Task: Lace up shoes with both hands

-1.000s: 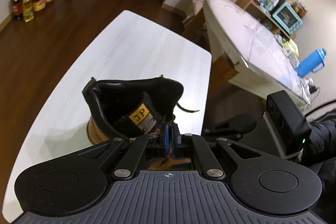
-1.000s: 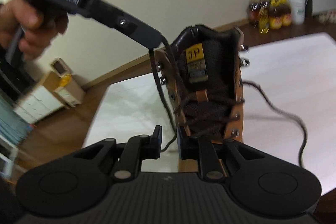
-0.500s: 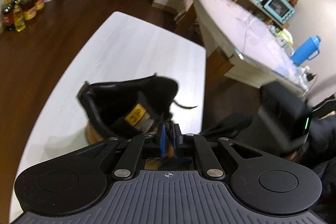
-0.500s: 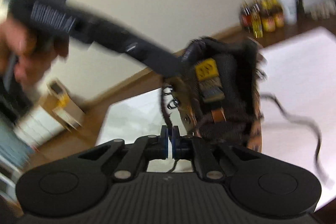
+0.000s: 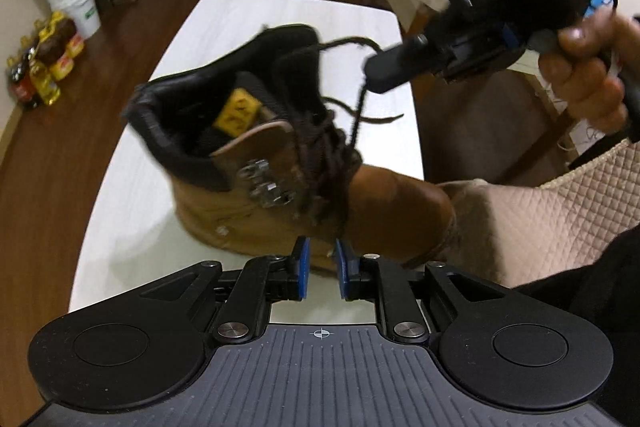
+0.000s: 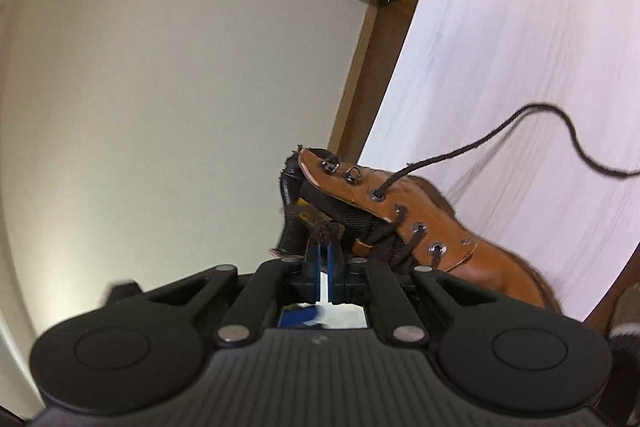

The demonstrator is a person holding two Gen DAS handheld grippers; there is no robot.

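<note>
Right gripper (image 5: 374, 77) is clenched on the dark brown lace (image 5: 358, 107), pulling it up off the boot's eyelet row. Left gripper (image 5: 320, 269) jaws are opening, nothing between them, hovering just at the boot's near side.

Step, as I read it: hand-over done, right hand draws the lace through. To do it well: pull along the eyelet axis, keep tension steady so the boot doesn't tip more, and bring the left down to brace the upper.

Tan leather work boot (image 5: 280, 179) sits tilted on the white table (image 5: 240, 15), near its edge. Black padded collar, yellow tongue label (image 5: 239, 111), metal hooks (image 5: 266, 183) up top still unlaced; second lace end (image 6: 560, 131) trails loose across the table.
</note>
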